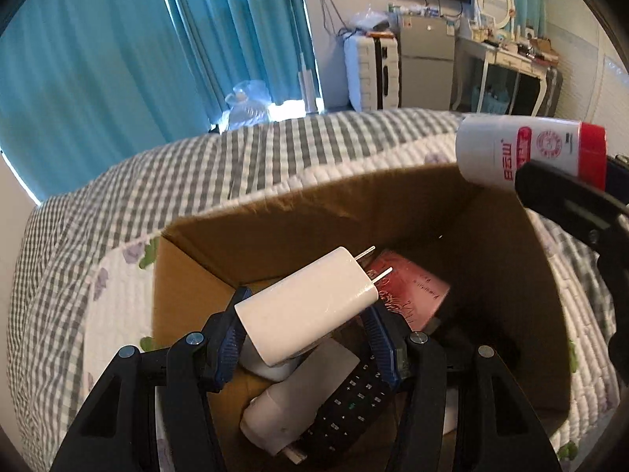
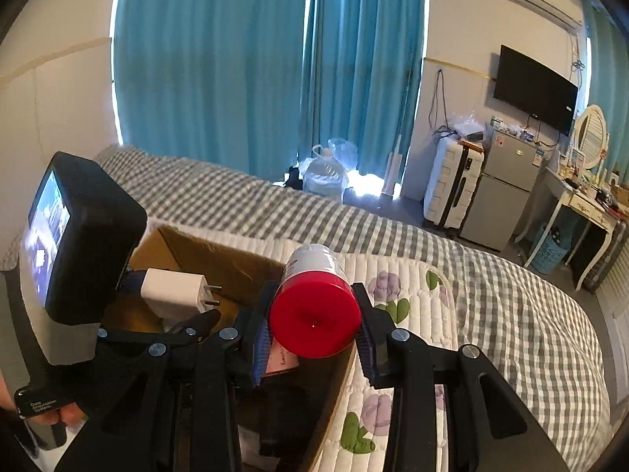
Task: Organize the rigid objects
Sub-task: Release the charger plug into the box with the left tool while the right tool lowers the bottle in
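Cardboard box [image 1: 236,220] on bed [image 2: 511,295] already holds remote [image 1: 354,405], red item, white pieces. Left gripper [image 1: 304,328] clamped on white charger [image 1: 310,306] above box. Right gripper [image 2: 312,328] clamped on red-capped bottle [image 2: 314,306] over box rim. Both drops left.

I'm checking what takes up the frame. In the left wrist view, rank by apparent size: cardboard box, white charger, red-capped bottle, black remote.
1. cardboard box, by far the largest.
2. white charger, though it sits close to the lens in the left gripper.
3. red-capped bottle and black remote look about alike; both are partly hidden, so no ranking.
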A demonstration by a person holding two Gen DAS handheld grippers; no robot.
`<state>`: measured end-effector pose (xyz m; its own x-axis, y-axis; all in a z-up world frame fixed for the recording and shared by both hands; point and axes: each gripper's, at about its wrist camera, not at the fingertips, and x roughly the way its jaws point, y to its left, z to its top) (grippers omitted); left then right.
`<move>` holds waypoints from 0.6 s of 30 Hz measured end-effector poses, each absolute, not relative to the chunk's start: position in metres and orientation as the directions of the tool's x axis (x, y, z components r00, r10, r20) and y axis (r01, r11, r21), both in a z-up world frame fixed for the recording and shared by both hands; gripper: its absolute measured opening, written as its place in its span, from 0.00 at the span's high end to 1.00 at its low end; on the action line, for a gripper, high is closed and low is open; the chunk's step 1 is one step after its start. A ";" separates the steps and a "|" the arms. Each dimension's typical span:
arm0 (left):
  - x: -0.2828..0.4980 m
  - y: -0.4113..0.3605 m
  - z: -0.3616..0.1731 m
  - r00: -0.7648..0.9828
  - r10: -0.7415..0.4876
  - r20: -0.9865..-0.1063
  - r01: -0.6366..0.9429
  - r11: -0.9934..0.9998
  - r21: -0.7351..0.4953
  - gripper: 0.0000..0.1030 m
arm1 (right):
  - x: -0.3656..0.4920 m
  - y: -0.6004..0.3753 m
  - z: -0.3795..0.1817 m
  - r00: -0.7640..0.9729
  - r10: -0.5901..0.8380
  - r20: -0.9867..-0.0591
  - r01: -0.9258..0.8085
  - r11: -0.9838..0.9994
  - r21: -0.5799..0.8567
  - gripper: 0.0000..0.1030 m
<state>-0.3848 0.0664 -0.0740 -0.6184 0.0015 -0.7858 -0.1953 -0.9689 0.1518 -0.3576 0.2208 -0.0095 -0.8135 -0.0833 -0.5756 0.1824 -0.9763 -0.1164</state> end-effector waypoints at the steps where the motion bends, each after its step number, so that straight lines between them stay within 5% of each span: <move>1: -0.387 0.066 -0.075 -0.616 -0.002 -0.788 -0.195 -0.969 0.154 0.44 | -0.360 0.222 -0.012 -0.811 -0.085 -0.579 0.184 -0.976 -0.115 0.65; 5: -0.384 0.066 -0.076 -0.605 0.000 -0.796 -0.203 -0.967 0.154 0.42 | -0.364 0.219 -0.022 -0.799 -0.095 -0.594 0.205 -0.971 -0.120 0.65; 8: -0.378 0.065 -0.065 -0.620 0.001 -0.784 -0.189 -0.971 0.148 0.28 | -0.359 0.220 -0.022 -0.799 -0.103 -0.593 0.211 -0.971 -0.115 0.65; 18: -0.364 0.031 -0.025 -0.694 -0.037 -0.719 -0.117 -0.980 0.163 0.27 | -0.354 0.224 -0.012 -0.806 -0.066 -0.589 0.168 -0.978 -0.121 0.65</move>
<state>-0.3642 0.0312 -0.0254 -0.6937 -0.0366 -0.7193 -0.1168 -0.9798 0.1625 -0.3544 0.2240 -0.0118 -0.8056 -0.0657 -0.5889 0.1679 -0.9784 -0.1205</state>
